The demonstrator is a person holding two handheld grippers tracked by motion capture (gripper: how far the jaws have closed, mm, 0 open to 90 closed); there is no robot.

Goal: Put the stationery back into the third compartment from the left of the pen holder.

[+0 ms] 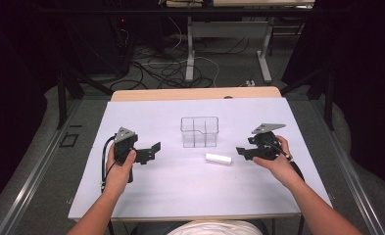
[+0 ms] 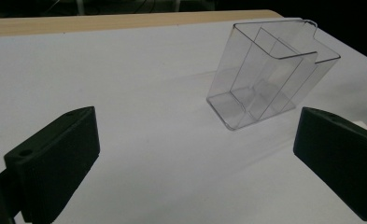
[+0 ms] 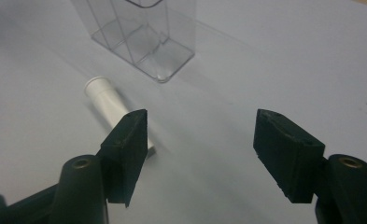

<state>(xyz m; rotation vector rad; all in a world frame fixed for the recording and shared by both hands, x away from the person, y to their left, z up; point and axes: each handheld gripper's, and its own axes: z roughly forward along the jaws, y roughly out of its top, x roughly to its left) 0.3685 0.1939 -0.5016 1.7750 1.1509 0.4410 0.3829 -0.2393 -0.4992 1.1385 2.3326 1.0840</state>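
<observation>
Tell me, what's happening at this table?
A person sits at a white-covered table holding a two-jaw gripper in each hand. The right gripper is beside a small white tube that lies flat, jaws open, nothing held. The left gripper is open and empty too. A clear divided container stands upright between them, empty.

The right gripper (image 3: 200, 149) hangs over the white table cover (image 3: 284, 60), its two black jaws apart with nothing between them. A white tube (image 3: 107, 105) lies flat, partly hidden behind one jaw. Beyond the tube stands a clear divided container (image 3: 146, 46).
</observation>
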